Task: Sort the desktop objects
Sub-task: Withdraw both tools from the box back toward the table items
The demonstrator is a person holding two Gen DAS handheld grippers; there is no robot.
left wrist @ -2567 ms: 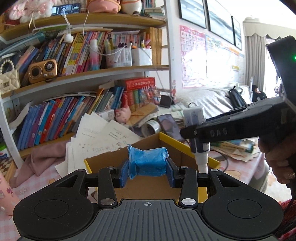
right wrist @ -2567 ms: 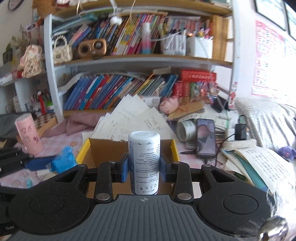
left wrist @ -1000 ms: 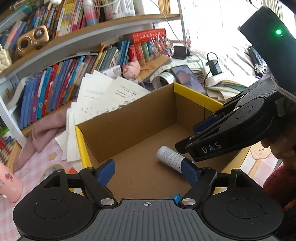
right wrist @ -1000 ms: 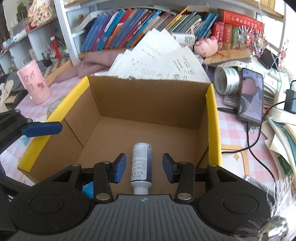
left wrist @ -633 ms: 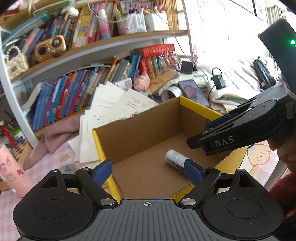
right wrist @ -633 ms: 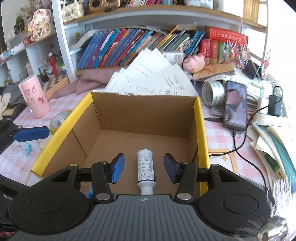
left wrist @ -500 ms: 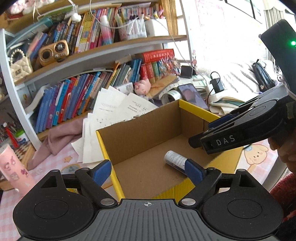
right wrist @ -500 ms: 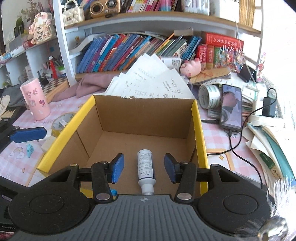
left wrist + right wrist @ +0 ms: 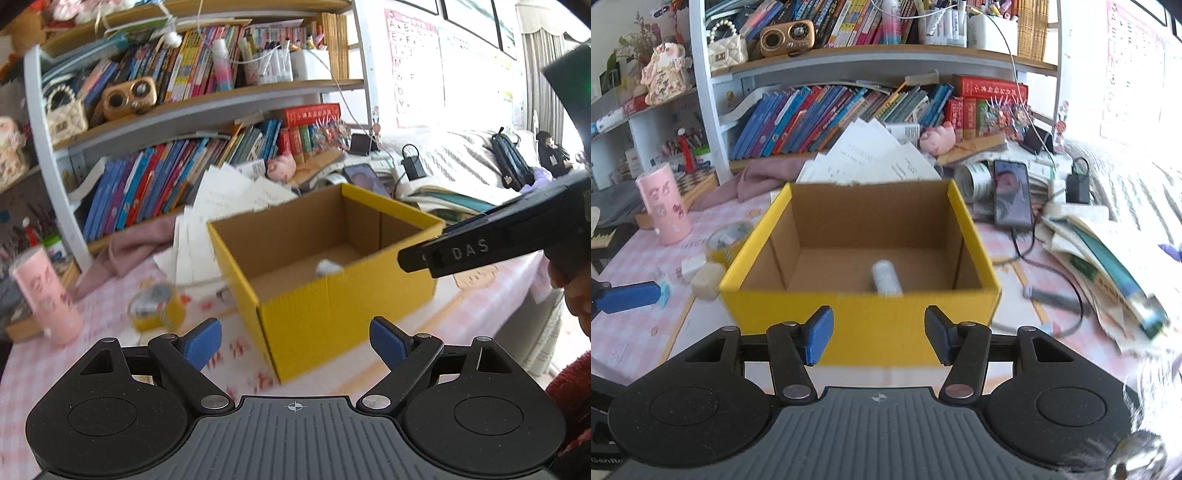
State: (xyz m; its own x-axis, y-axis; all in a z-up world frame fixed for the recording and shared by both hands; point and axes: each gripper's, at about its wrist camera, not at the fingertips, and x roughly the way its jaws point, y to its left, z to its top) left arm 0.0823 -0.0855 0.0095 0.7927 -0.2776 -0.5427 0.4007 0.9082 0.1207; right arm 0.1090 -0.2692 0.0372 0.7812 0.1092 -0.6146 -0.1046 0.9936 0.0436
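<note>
My left gripper (image 9: 295, 341) and right gripper (image 9: 878, 335) have fingers wide, holding nothing; the bottle (image 9: 885, 277) lies in the box (image 9: 864, 325).

A: Light source? Daylight is seen entering from the right; the wall poster (image 9: 417, 70) and bedding (image 9: 1126, 184) are blown out to near white in both views.

B: Shadows? Only soft ones are cast, inside the yellow box (image 9: 864, 317). Shelf recesses are left dim.

A: Sharpness? Motion blur is noted in the left wrist view: pink cup (image 9: 46, 295), tape roll (image 9: 157, 306) and box edges are smeared. In the right wrist view the book stack (image 9: 1108, 266) at right is streaked.

B: Distortion? Strong fisheye bending is shown; the shelf post (image 9: 55, 166) is curved, and corners are vignetted black.
</note>
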